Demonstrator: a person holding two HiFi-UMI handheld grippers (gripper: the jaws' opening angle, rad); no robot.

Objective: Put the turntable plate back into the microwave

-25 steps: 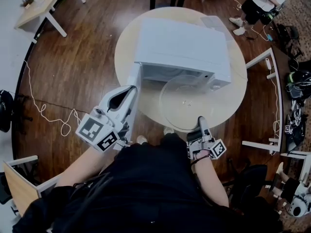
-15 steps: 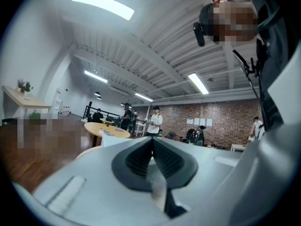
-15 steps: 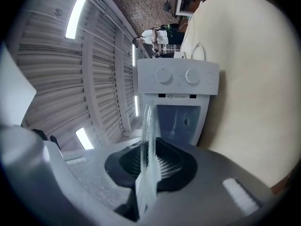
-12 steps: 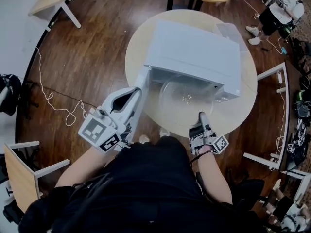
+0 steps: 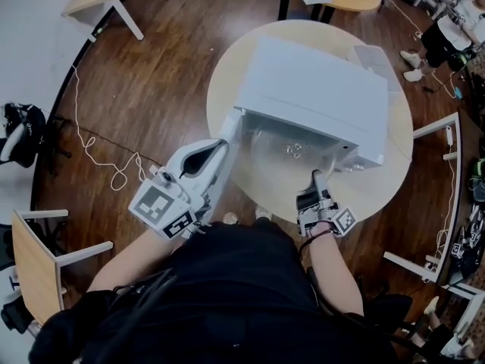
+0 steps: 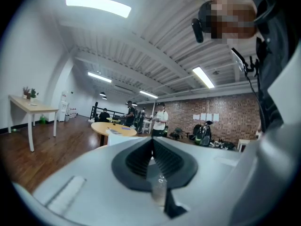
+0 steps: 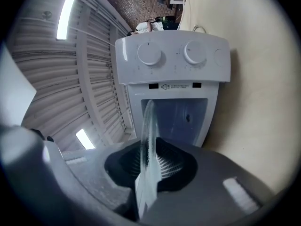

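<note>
Although the clear round glass turntable plate [image 5: 292,154] has reached the mouth of the oven, the job looks roughly half done. Nearest, at lower centre of the head view, the right gripper [image 5: 317,179] pinches the plate's near rim; in its own view the glass [image 7: 148,140] stands edge-on as a thin sliver between the pressed pads. At lower left, the left gripper [image 5: 220,149] sits just beside the open white door [image 5: 229,127], and its jaws [image 6: 151,154] are pressed together with nothing I can make out between them.

The plate seems to lie flat, broad face up. Being a disc it has no long axis to speak of, so what counts is the line from gripped rim to far rim, which runs toward the upper frame, into the cavity. Its far part appears to be under the roof of the boxy white microwave [image 5: 318,89] (two dials show in the right gripper view), which stands on the round beige table [image 5: 379,180]. Sliding it fully in, seating it and letting go remain.
</note>
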